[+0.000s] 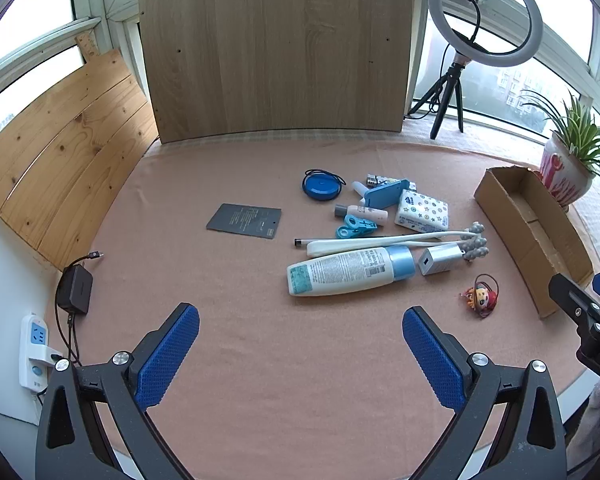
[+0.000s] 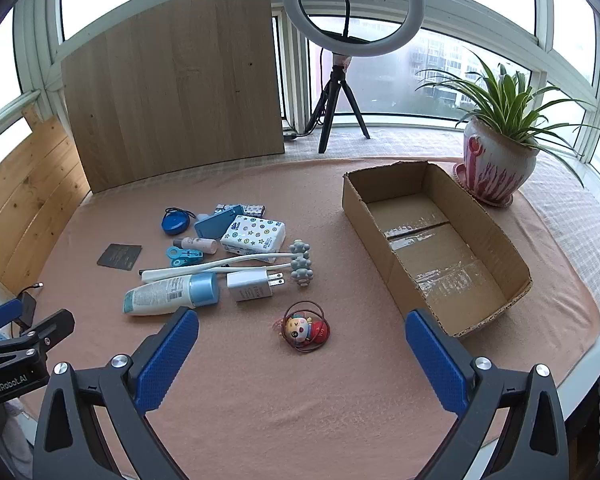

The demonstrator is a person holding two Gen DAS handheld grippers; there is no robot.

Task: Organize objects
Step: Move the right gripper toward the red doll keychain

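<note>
Above the near edge of the table [image 2: 260, 400], the left gripper [image 1: 300, 354] and right gripper [image 2: 302, 354] both gape wide and empty, so the doll keyring [image 2: 306, 330] just ahead looks the easiest first pick, lifted clear into the empty cardboard box [image 2: 516, 264] beyond.

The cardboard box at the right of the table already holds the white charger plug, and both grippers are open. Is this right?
Not quite. The cardboard box holds nothing; the right wrist view shows its bare taped bottom. The white charger plug lies on the cloth beside the bottle. Both grippers, left and right, are indeed open.
</note>
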